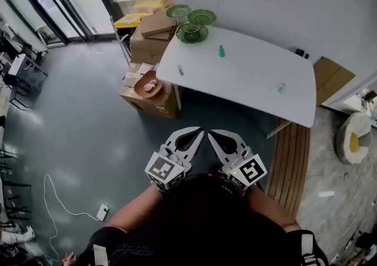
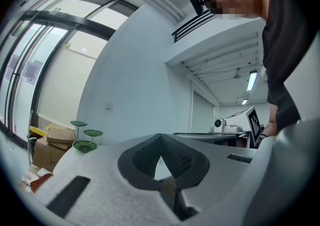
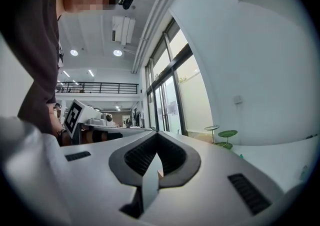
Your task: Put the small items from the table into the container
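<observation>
We see the white worktop [image 1: 253, 73] well ahead of both tools. The left tool [image 1: 197, 132] and right tool [image 1: 215, 134] sit side by side, each clenched on nothing. 3 small items [image 1: 180, 70] lie apart on that worktop, a green bottle [image 1: 222, 51] farthest from the tools.

Left gripper [image 2: 160, 139] fingers [image 2: 139, 159] closed together, empty; green tiered stand [image 2: 85, 139], cardboard boxes [image 2: 54, 142] far left.

Three small items lie well apart on the white table [image 1: 247, 73]: a green bottle-shaped piece [image 1: 222, 51] upright near the far edge, a small grey piece [image 1: 180, 70] by the left end, and a pale piece [image 1: 281, 87] toward the right. A green tiered dish stand [image 1: 191, 30] sits at the table's far left corner.
</observation>
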### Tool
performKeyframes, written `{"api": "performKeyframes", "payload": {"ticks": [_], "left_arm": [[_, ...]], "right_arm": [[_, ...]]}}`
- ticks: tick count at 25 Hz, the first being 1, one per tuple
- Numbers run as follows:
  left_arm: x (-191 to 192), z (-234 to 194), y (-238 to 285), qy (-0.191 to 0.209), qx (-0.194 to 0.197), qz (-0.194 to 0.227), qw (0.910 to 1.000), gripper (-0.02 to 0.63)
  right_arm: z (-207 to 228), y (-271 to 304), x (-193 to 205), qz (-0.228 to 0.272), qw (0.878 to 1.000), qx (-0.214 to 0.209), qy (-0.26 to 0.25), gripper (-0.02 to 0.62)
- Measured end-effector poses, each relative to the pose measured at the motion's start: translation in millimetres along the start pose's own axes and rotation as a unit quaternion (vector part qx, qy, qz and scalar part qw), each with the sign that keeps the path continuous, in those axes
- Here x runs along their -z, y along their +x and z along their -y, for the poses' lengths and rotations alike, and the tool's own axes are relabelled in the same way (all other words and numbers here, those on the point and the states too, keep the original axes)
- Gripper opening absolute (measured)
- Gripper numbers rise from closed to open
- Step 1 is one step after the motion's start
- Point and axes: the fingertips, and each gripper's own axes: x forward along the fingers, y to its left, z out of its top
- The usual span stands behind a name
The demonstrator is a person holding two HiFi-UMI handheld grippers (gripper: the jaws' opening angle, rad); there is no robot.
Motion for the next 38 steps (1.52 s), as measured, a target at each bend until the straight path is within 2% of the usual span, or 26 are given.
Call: {"api": "performKeyframes", "payload": {"ticks": [5,9,19,23,28,32,38], "left_arm": [[10,7,42,-0.010,-0.005,-0.013,0.9998,0.006],[15,6,61,-0.016,-0.006,-0.022,0.9996,0.006],[21,-41,93,-0.025,0.013,-0.030,0.9992,0.006],[14,-82,104,-0.026,0.026,-0.031,0.9989,0.006],[0,-155,108,-0.031,0.034,-0.035,0.9983,0.006],[-15,-212,107,-0.013,0.049,-0.030,0.9983,0.007],[-19,-279,94,-0.025,0.058,-0.036,0.9974,0.007]], "right_arm": [[51,-16,9,-0.014,1.000,0.005,0.025,0.015],[70,-22,14,-0.016,0.999,0.006,0.038,0.015],[116,16,24,-0.024,0.998,0.028,0.056,0.015],[136,52,26,-0.026,0.997,0.044,0.060,0.015],[157,124,22,-0.020,0.997,0.055,0.052,0.015],[162,185,14,-0.013,0.997,0.058,0.046,0.015],[163,257,23,-0.023,0.997,0.055,0.056,0.015]]}}
